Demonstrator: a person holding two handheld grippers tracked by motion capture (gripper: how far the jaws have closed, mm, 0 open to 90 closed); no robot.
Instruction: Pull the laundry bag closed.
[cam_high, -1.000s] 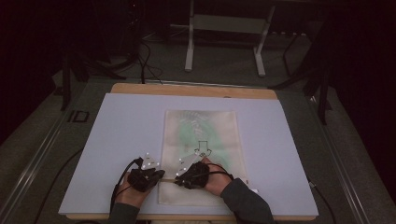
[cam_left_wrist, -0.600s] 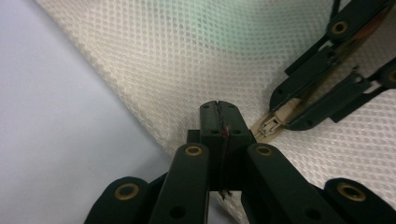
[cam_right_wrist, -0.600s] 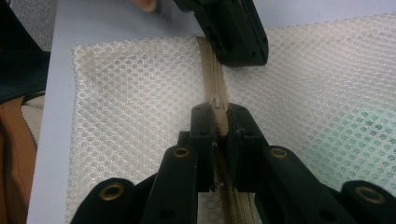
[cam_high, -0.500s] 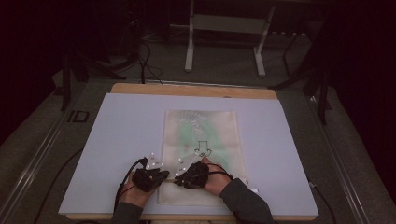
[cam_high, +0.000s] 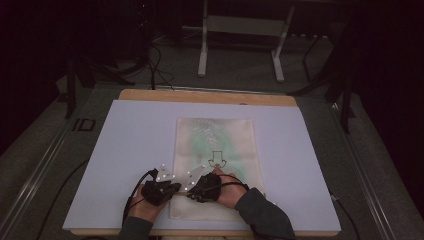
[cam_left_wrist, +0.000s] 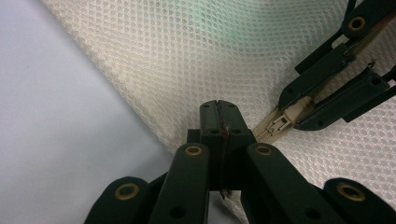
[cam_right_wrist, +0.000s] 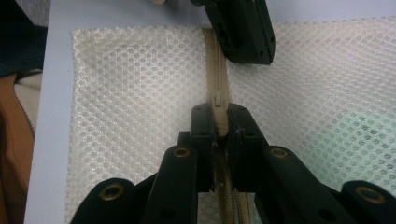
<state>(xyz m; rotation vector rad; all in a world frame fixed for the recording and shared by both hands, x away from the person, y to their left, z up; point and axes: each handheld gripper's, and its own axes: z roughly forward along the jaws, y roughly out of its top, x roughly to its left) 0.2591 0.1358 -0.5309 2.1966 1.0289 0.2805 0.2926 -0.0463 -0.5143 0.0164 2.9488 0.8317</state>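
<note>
On a white table (cam_high: 125, 150), mesh bag (cam_high: 215, 135) flat at center, left gripper (cam_left_wrist: 218, 108) pinching bag's edge at six o'clock, right gripper (cam_right_wrist: 219, 122) clamping zipper pull (cam_right_wrist: 218, 100); mesh liable to bunch and jam if yanked.

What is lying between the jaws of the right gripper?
In the right gripper view, the right gripper has its jaws closed on the beige zipper pull of the white mesh bag.

Wooden table (cam_high: 210, 96) under a pale lilac sheet (cam_high: 130, 150), cream mesh zip bag (cam_high: 225, 135) lying flat on it
</note>
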